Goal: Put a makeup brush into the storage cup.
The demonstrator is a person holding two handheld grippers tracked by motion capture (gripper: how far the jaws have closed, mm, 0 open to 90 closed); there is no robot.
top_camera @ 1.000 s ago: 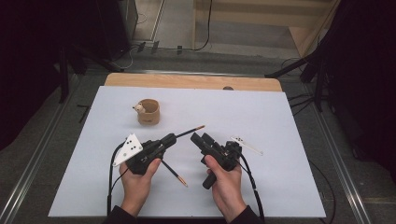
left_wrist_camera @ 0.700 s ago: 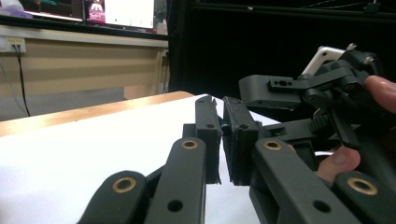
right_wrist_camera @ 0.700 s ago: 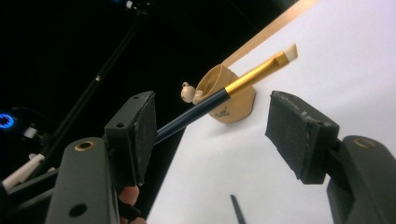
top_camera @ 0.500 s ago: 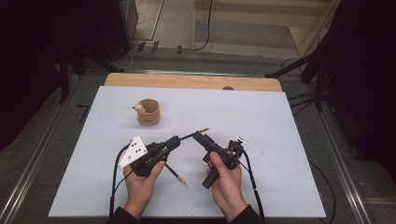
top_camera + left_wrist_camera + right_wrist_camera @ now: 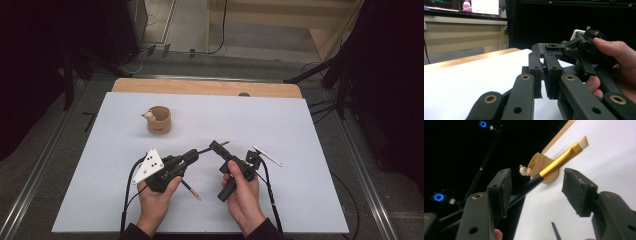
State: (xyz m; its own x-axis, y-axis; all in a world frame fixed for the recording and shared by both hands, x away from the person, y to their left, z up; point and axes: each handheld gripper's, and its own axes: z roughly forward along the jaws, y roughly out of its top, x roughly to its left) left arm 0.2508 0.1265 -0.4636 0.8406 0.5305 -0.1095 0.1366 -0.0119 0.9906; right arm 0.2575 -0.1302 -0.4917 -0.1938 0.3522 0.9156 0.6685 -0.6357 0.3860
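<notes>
While the left gripper [image 5: 194, 156] pinches it, the brush [image 5: 559, 160] points bristles-away between the right gripper's [image 5: 536, 192] spread jaws.

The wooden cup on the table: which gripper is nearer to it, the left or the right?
The left. The left gripper lies just below and right of the wooden cup. The right gripper sits farther right, past the left one's fingers.

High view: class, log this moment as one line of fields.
left tool: shut on brush | right tool: open around brush | cup: upright | two more brushes on table
</notes>
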